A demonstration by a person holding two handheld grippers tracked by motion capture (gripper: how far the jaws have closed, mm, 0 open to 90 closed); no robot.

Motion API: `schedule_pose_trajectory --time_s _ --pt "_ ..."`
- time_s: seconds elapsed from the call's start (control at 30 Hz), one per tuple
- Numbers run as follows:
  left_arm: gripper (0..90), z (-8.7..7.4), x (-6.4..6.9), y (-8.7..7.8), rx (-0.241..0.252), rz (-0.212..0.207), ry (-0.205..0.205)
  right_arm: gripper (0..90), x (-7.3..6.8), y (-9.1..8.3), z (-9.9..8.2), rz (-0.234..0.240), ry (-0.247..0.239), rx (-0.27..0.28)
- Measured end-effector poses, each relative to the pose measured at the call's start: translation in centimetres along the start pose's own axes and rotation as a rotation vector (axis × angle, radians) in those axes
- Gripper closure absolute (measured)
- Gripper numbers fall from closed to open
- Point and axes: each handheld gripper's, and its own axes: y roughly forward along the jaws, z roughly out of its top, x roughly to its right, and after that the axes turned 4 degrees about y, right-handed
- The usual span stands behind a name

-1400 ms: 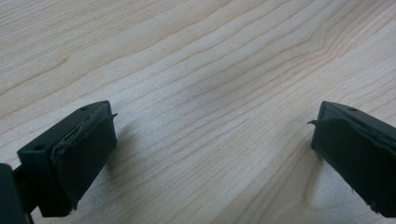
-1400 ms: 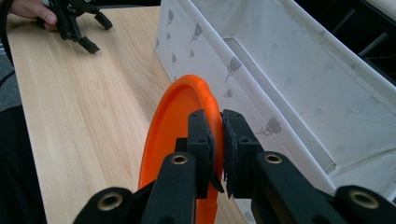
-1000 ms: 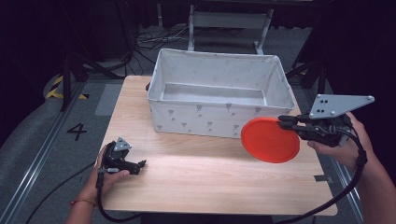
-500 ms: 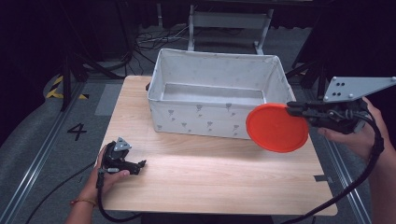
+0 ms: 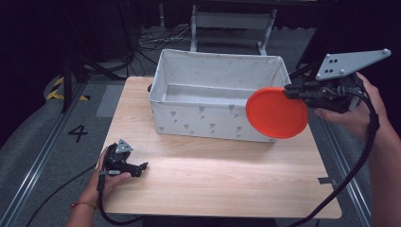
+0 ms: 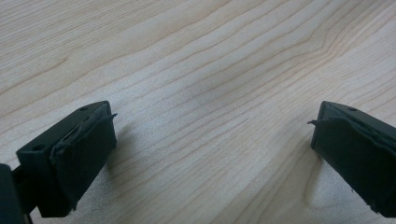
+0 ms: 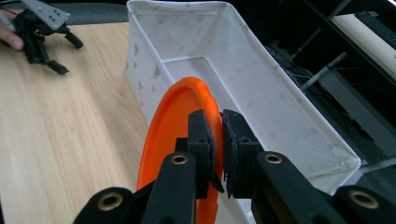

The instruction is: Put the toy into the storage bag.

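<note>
High view: right gripper clamps an orange plate at the fabric bin rim, not yet inside; left gripper rests open

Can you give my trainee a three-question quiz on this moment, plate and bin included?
1. True or false: the right gripper is shut on the plate.
2. How does the plate stand? A flat on the table; B on edge, lifted beside the bin; C inside the bin.
3. What is between the open jaws of the left gripper?

Key: 1 true. 2 B. 3 Nothing; bare table shows between them.
</note>
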Motion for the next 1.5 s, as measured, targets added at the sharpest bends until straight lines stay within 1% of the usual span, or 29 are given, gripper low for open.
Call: schedule_pose_trajectory --time_s 0.03,0.1,0.17,0.23,0.3,0.33,0.37,0.43,0.5,0.6,0.67,0.73,0.8,0.87,0.9,0.97,1.03,1.1,1.17,1.2,1.27,1.33,1.37,1.4,1.43,1.5 --pt "0.5 0.0 0.0 0.0 0.001 -0.002 -0.004 82.6 0.5 0.4 0.5 -0.003 0.002 -0.006" --pt "0.5 0.0 0.0 0.0 0.001 0.0 0.0 82.6 0.6 0.6 0.8 -0.008 0.004 -0.007" --pt "0.5 0.0 0.0 0.0 0.0 -0.002 -0.004 82.6 0.9 0.8 1.2 -0.009 0.003 -0.001" --pt "0.4 0.0 0.0 0.0 0.001 -0.003 -0.006 82.6 1.5 1.0 1.9 -0.008 0.01 0.009" --pt "0.4 0.0 0.0 0.0 0.003 0.0 0.001 82.6 1.9 1.2 2.3 -0.017 0.007 0.008" --pt "0.4 0.0 0.0 0.0 0.003 0.0 0.001 82.6 1.9 1.2 2.3 -0.017 0.007 0.008" --pt "0.4 0.0 0.0 0.0 0.001 -0.003 -0.005 82.6 2.2 1.3 2.6 -0.023 0.014 0.009" --pt "0.4 0.0 0.0 0.0 0.002 0.0 0.001 82.6 2.7 1.6 3.0 -0.025 0.016 0.007" --pt "0.4 0.0 0.0 0.0 0.001 -0.004 -0.003 82.6 3.1 1.8 3.3 -0.033 0.015 0.004" --pt "0.4 0.0 0.0 0.0 -0.001 -0.004 -0.001 82.6 3.9 2.2 3.6 -0.045 0.022 -0.012" --pt "0.4 0.0 0.0 0.0 -0.001 -0.005 0.001 82.6 4.6 2.6 3.6 -0.062 0.02 -0.026" --pt "0.4 0.0 0.0 0.0 0.0 -0.004 0.002 82.6 5.5 3.1 3.4 -0.067 0.043 -0.035" --pt "0.4 0.0 0.0 0.0 0.0 -0.004 0.001 82.6 6.2 3.7 3.3 -0.068 0.053 -0.042" --pt "0.4 0.0 0.0 0.0 -0.001 -0.005 0.0 82.6 6.8 4.5 3.1 -0.059 0.066 -0.047" --pt "0.4 0.0 0.0 0.0 -0.002 -0.005 -0.002 82.6 7.0 5.0 3.1 -0.062 0.067 -0.058" --pt "0.3 0.0 0.0 0.0 0.0 -0.002 0.001 82.6 7.1 6.0 3.1 -0.064 0.052 -0.073" --pt "0.4 0.0 0.0 0.0 -0.003 -0.002 -0.005 82.6 7.4 7.2 3.0 -0.054 0.061 -0.087" --pt "0.4 0.0 0.0 0.0 -0.001 -0.003 -0.006 82.6 7.4 8.2 2.9 -0.052 0.045 -0.085" --pt "0.5 0.0 0.0 0.0 0.0 0.002 0.0 82.6 7.9 9.1 2.5 -0.045 0.073 -0.076" --pt "0.5 0.0 0.0 0.0 0.0 0.002 0.0 82.6 8.0 9.4 2.4 -0.042 0.079 -0.069" --pt "0.4 0.0 0.0 0.0 0.001 -0.001 -0.003 82.6 8.4 9.7 2.2 -0.031 0.091 -0.049" --pt "0.5 0.0 0.0 0.0 0.0 -0.003 -0.004 82.6 8.8 9.8 2.0 -0.035 0.111 -0.043" --pt "0.4 0.0 0.0 0.0 0.001 -0.003 -0.005 82.6 9.1 9.6 2.0 -0.035 0.117 -0.046" --pt "0.4 0.0 0.0 0.0 0.001 -0.003 -0.005 82.6 9.1 9.4 2.2 -0.036 0.113 -0.04" --pt "0.4 0.0 0.0 0.0 -0.001 -0.002 -0.003 82.6 9.1 8.9 2.3 -0.036 0.107 -0.023" --pt "0.4 0.0 0.0 0.0 0.001 0.0 -0.002 82.6 9.3 8.7 2.2 -0.037 0.112 -0.018"
